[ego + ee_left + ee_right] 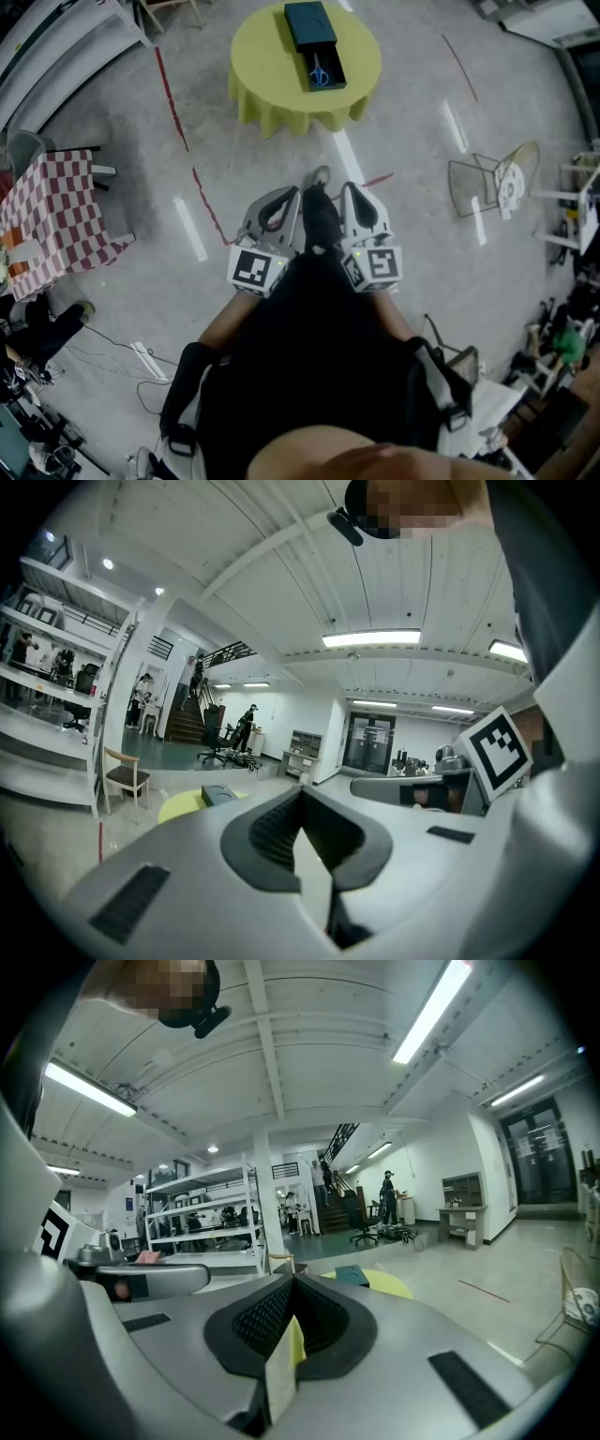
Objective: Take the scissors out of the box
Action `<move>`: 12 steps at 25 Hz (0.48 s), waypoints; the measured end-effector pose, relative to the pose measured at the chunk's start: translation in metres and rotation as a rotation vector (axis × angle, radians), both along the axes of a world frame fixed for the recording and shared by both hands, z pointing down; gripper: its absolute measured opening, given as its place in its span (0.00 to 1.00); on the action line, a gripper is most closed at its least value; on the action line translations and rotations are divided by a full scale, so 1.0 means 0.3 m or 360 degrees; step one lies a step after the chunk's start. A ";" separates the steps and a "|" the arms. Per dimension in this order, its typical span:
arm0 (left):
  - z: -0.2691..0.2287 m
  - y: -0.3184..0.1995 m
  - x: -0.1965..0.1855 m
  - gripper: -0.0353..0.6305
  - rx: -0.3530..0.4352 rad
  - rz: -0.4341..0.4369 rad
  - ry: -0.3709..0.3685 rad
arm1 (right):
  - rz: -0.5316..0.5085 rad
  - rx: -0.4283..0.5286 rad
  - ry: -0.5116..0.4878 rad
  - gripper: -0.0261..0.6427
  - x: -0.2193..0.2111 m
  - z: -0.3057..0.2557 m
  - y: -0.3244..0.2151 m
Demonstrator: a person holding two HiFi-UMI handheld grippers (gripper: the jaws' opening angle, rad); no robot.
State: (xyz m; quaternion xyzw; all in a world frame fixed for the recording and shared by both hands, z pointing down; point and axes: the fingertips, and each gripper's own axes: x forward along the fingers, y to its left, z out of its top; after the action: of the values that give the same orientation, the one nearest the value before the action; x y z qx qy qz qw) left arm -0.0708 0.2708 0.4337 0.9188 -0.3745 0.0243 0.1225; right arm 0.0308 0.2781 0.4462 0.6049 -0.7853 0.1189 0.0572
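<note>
Scissors (pixel 319 71) in dark box (pixel 309 28) on yellow round counter (pixel 267 80), well ahead of left hand-held gripper (pixel 284 202) and right hand-held gripper (pixel 356 199), both side by side, jaws together, nothing held

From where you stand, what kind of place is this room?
Probably a large workshop or lab hall. It has a bare grey concrete floor marked with tape, tall white metal storage shelves, and a dark staircase leading to an upper level.
</note>
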 end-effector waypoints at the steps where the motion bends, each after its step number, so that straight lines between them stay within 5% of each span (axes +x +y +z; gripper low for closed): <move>1: 0.002 -0.022 0.000 0.03 0.0003 -0.0006 -0.0003 | -0.0004 0.0006 -0.0004 0.04 0.002 0.000 -0.025; 12: -0.010 -0.381 0.093 0.03 -0.0005 -0.0095 -0.0047 | -0.0071 0.0020 -0.0028 0.04 0.110 -0.002 -0.424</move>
State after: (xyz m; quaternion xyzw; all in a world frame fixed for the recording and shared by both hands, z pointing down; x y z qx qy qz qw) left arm -0.0429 0.1564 0.4307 0.9065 -0.4035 0.0347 0.1191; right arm 0.0639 0.1508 0.4455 0.5865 -0.7998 0.1181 0.0492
